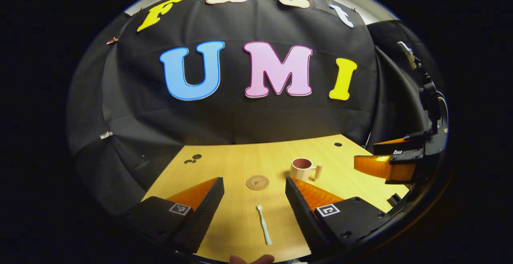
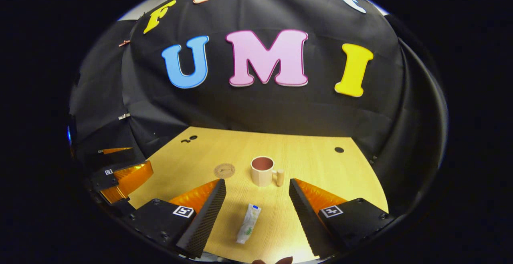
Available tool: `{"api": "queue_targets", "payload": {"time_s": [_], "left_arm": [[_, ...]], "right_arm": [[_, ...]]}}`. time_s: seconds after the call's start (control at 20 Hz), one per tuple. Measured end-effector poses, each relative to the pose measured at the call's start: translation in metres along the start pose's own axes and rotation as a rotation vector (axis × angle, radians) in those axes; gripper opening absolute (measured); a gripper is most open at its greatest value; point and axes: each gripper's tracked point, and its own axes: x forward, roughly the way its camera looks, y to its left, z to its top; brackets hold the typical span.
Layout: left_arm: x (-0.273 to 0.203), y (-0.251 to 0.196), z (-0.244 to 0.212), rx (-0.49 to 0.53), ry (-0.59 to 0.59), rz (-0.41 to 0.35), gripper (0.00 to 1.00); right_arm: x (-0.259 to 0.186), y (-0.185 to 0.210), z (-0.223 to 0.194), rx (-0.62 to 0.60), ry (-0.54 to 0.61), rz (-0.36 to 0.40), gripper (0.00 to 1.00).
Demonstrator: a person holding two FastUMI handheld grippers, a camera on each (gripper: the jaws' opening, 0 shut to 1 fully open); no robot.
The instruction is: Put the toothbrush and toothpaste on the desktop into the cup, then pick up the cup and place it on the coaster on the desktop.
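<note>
A pale toothbrush (image 1: 263,224) lies flat on the wooden desktop (image 1: 240,164), between the spread fingers of my left gripper (image 1: 254,184), which is open and above it. A white toothpaste tube (image 2: 248,223) lies on the desktop between the fingers of my right gripper (image 2: 257,186), also open. The cream cup (image 2: 262,170) with a reddish inside stands upright ahead of the right gripper; its handle points right. The same cup (image 1: 302,168) sits right of the left gripper. A round brown coaster (image 1: 257,182) lies left of the cup, and this coaster (image 2: 224,170) is bare.
The other gripper (image 1: 386,164) hangs at the right edge of the left gripper view, and at the left edge (image 2: 120,178) of the right gripper view. Small dark holes (image 2: 339,150) mark the desktop's far corners. Black cloth walls close the booth behind and beside the desk.
</note>
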Motion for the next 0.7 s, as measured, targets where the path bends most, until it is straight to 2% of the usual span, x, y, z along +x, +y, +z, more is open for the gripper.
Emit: {"api": "queue_targets", "payload": {"time_s": [0.4,0.7], "left_arm": [[0.025,0.005,-0.051,-0.028,0.124,0.017,0.98],[0.038,0.017,-0.074,-0.026,0.176,0.053,0.98]], "right_arm": [[0.066,0.006,-0.108,0.114,0.330,0.021,0.98],[0.100,0.004,-0.165,0.143,0.523,0.001,0.99]]}}
